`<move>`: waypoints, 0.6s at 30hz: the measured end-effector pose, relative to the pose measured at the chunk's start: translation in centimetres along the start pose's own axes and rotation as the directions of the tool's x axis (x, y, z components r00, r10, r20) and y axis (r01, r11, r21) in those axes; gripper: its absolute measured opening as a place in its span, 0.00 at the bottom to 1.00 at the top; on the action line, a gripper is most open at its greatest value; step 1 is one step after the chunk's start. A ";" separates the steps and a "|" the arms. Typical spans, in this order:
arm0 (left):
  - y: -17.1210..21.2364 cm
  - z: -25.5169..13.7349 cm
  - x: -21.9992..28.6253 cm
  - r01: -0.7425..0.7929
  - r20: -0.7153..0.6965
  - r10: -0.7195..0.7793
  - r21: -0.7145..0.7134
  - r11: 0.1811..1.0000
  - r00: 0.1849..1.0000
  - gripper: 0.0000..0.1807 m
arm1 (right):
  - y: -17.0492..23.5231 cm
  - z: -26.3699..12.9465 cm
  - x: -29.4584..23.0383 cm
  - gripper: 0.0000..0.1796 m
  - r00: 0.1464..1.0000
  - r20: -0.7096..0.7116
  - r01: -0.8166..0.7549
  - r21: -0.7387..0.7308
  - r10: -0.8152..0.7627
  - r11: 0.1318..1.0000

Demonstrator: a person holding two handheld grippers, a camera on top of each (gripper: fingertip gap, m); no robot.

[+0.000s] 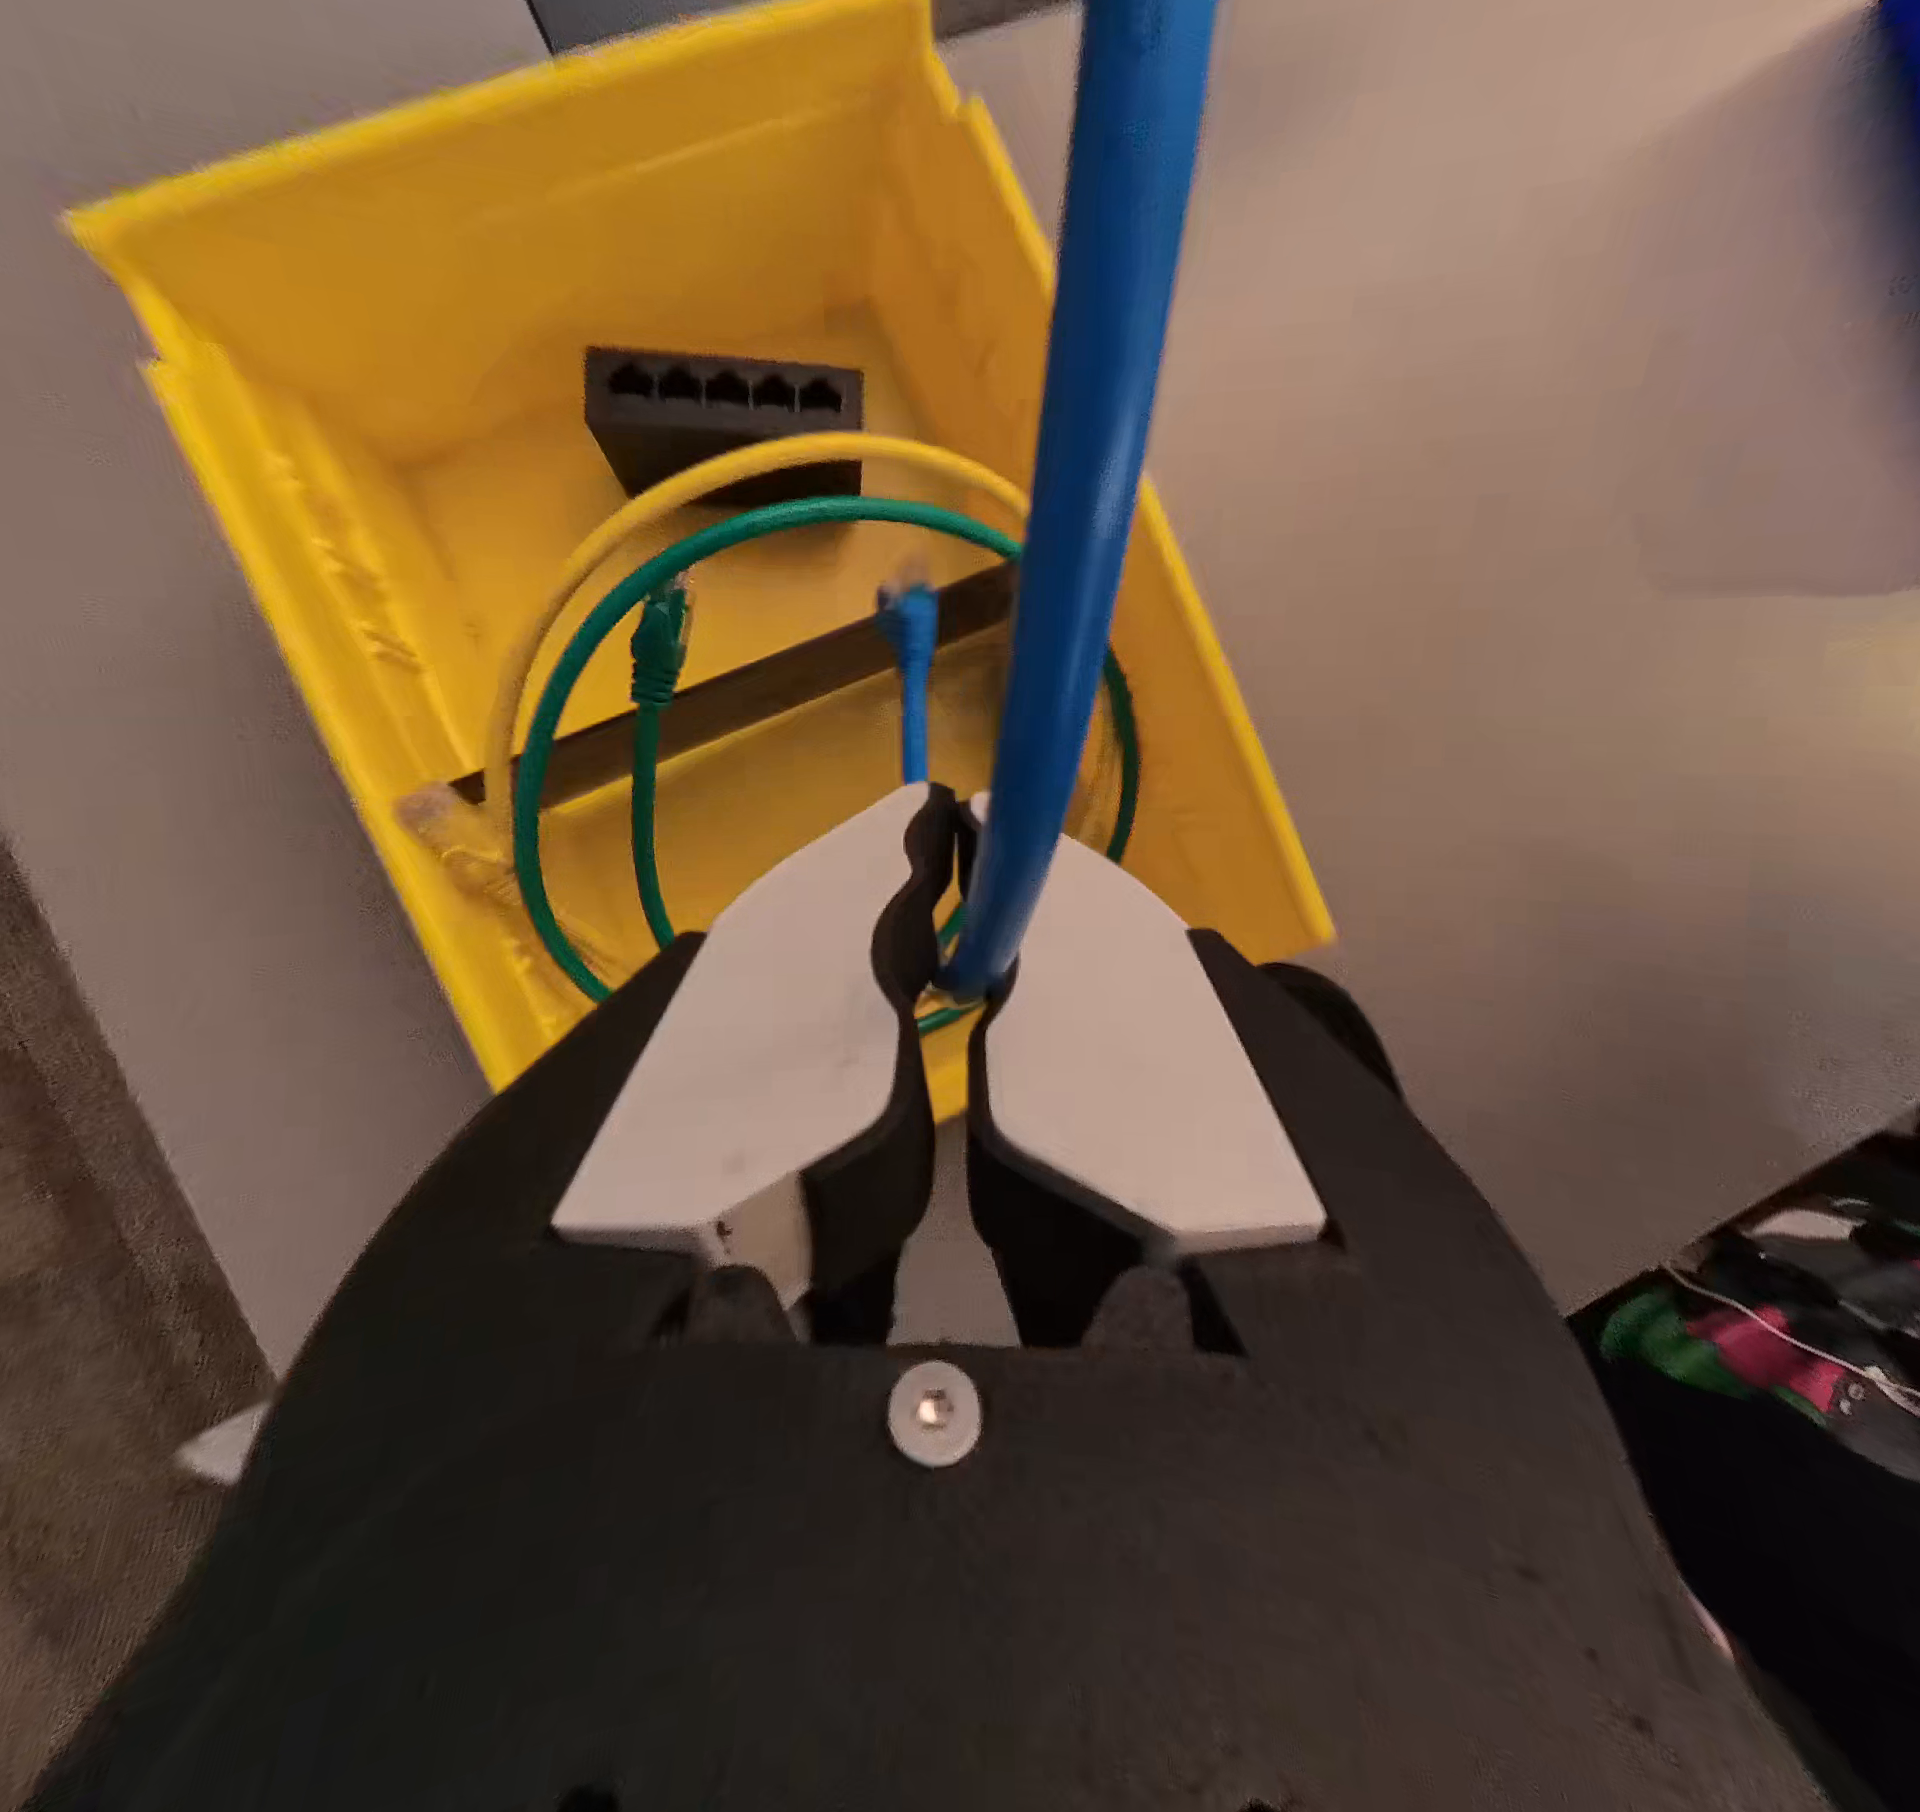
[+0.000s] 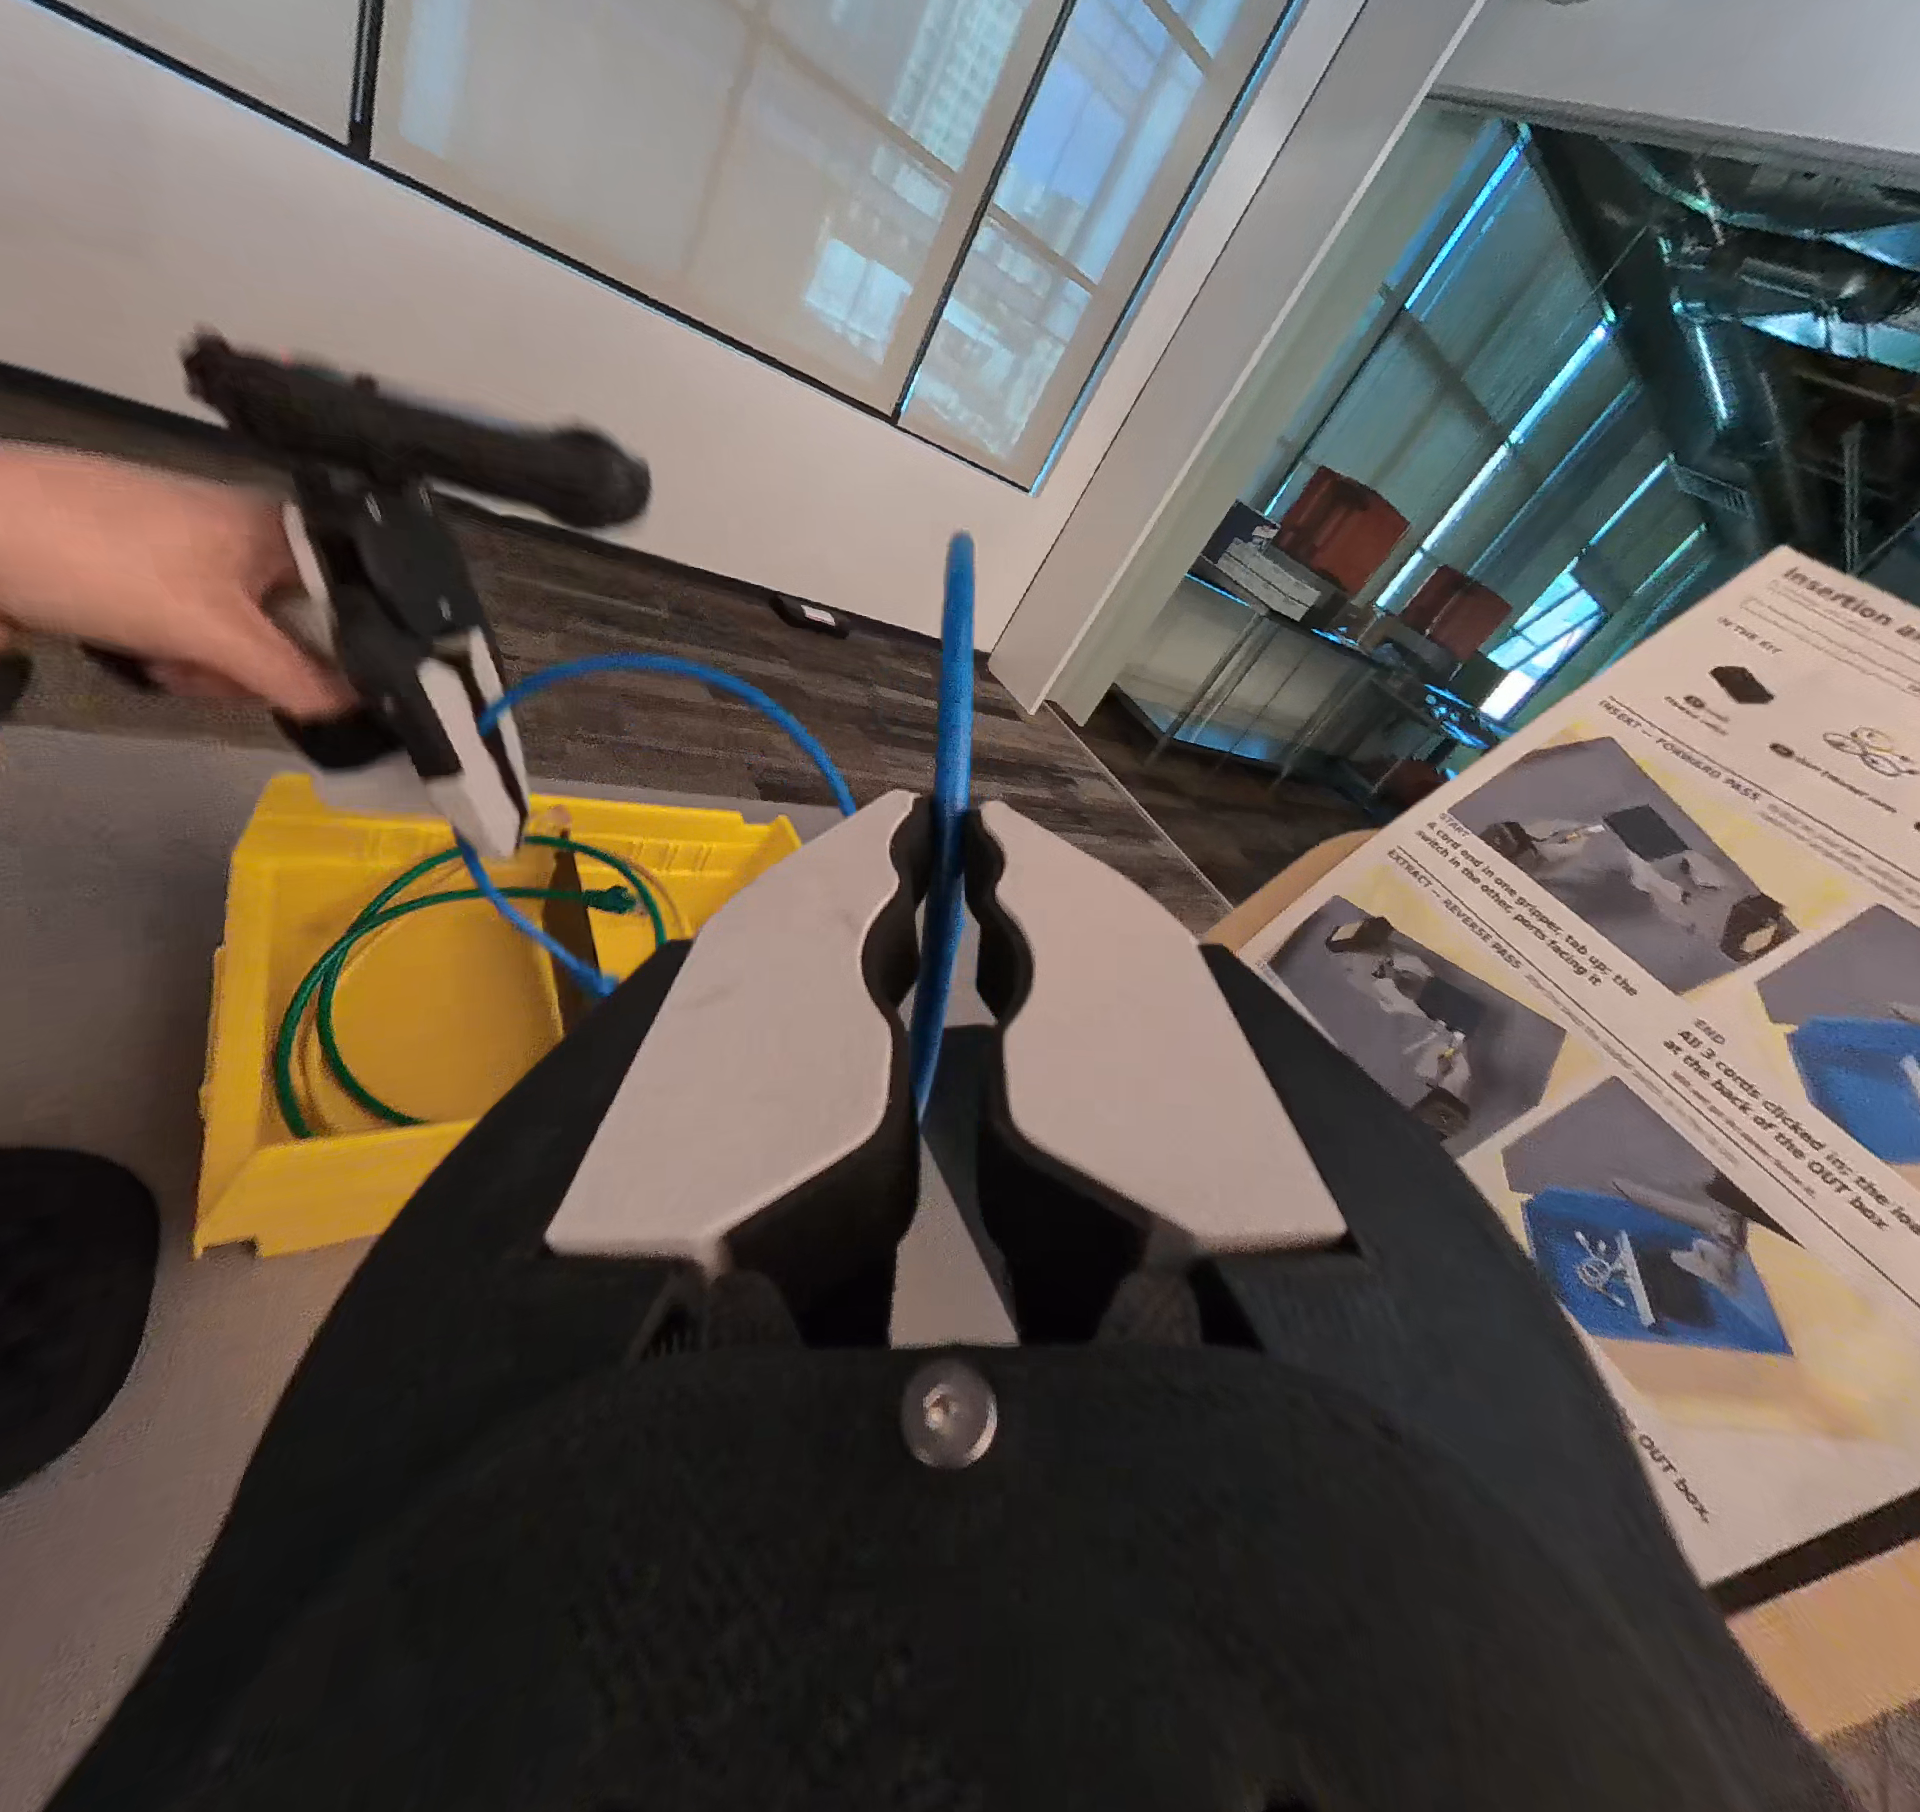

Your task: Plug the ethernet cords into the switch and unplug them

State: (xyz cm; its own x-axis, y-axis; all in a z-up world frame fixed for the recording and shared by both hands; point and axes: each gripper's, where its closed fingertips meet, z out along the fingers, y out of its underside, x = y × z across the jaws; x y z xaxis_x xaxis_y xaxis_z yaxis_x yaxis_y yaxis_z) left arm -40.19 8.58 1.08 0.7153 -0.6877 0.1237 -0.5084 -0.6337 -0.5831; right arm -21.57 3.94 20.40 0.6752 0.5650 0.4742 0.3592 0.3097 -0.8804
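Pinching the blue cord (image 1: 1101,391), the left claw (image 1: 961,812) hangs over the yellow bin (image 1: 436,235). Right claw (image 2: 948,812) clamps that cord too; the black switch (image 1: 727,412) sits at frame centre.

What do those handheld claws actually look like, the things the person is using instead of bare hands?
Both match. The left claw and the right claw each have a chunky matte black, rough-textured body, one silver screw at the centre, and two pale grey, wedge-shaped fingers lined with wavy black rubber pads. Seen from the side, the left one has a black pistol-style handle. No sleeve shows.
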 end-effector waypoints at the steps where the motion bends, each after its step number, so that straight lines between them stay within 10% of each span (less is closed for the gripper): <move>1: -0.5 -1.7 1.0 -0.024 0.002 0.024 0.071 0.997 1.000 0.00 | 0.1 -0.8 -0.5 0.03 1.000 0.002 0.012 0.009 -0.012 1.000; 7: -6.0 -6.3 15.4 -0.390 -0.085 0.466 0.429 0.814 0.880 0.00 | 1.4 -7.6 -1.1 0.03 0.993 -0.091 0.076 -0.027 -0.078 0.997; 13: -8.2 2.6 30.9 -0.455 -0.389 0.605 0.414 0.788 0.694 0.02 | 5.4 -16.8 2.6 0.03 0.976 -0.193 0.051 -0.235 -0.097 0.971; 16: -5.7 7.9 34.5 -0.512 -0.567 0.566 0.272 0.815 0.599 0.28 | 10.0 -19.0 3.4 0.03 0.974 -0.183 0.055 -0.387 -0.135 0.920; 18: -4.6 10.6 34.1 -0.557 -0.581 0.541 0.173 0.812 0.608 0.28 | 13.8 -19.0 3.2 0.04 0.988 -0.107 0.042 -0.499 -0.110 0.865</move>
State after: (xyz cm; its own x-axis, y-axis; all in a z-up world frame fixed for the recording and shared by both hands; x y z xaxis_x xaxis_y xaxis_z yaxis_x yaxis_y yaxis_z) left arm -8.39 -8.16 -0.55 -0.1183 -0.9668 0.2266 -0.7284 -0.0706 -0.6815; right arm -2.25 -4.47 9.60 0.6970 0.4423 0.5644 0.6608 -0.0904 -0.7451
